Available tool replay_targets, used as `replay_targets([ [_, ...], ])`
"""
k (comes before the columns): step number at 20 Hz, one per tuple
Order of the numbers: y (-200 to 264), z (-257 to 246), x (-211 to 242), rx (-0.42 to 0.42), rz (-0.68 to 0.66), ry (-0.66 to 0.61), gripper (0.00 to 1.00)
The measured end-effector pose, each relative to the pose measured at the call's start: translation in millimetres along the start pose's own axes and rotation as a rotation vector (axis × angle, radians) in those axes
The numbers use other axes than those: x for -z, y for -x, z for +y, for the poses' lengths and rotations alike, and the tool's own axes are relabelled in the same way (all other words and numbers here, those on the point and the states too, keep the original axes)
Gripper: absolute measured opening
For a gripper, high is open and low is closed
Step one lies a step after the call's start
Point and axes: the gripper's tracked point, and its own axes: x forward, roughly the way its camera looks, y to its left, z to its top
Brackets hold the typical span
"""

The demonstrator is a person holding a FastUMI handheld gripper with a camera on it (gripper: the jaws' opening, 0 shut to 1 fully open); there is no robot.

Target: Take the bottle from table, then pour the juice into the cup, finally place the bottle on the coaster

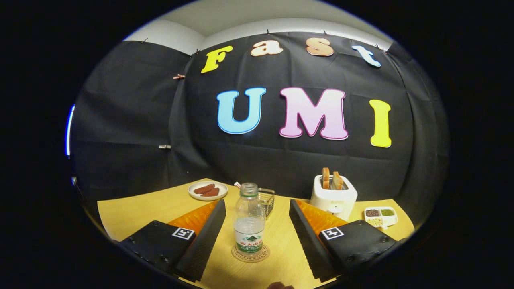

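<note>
A clear plastic bottle with no cap, a green and white label and a little liquid in it stands upright on a round coaster on the yellow table. My gripper is open. Its two fingers stand wide apart on either side of the bottle, and neither touches it. The bottle sits between the fingers, about midway along them.
Behind the bottle stands a small wire basket. A white plate with reddish-brown pieces lies at the back left. A white toaster with bread slices stands at the back right, with a small divided dish beside it.
</note>
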Motion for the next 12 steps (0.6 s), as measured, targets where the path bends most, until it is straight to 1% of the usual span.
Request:
replay_targets([
  [5, 58.4, -16.4, -82.8, 0.038, -0.048, -0.028, 0.98],
  [7, 82.7, -19.1, -109.0, 0.046, -0.061, -0.007, 0.98],
  [9, 106.6, -28.1, -125.8, 0.08, -0.058, 0.02, 0.98],
  [11, 132.6, -21.9, -137.8, 0.086, -0.052, 0.015, 0.98],
  [12, 144.5, -23.5, -142.1, 0.103, -0.053, 0.006, 0.98],
])
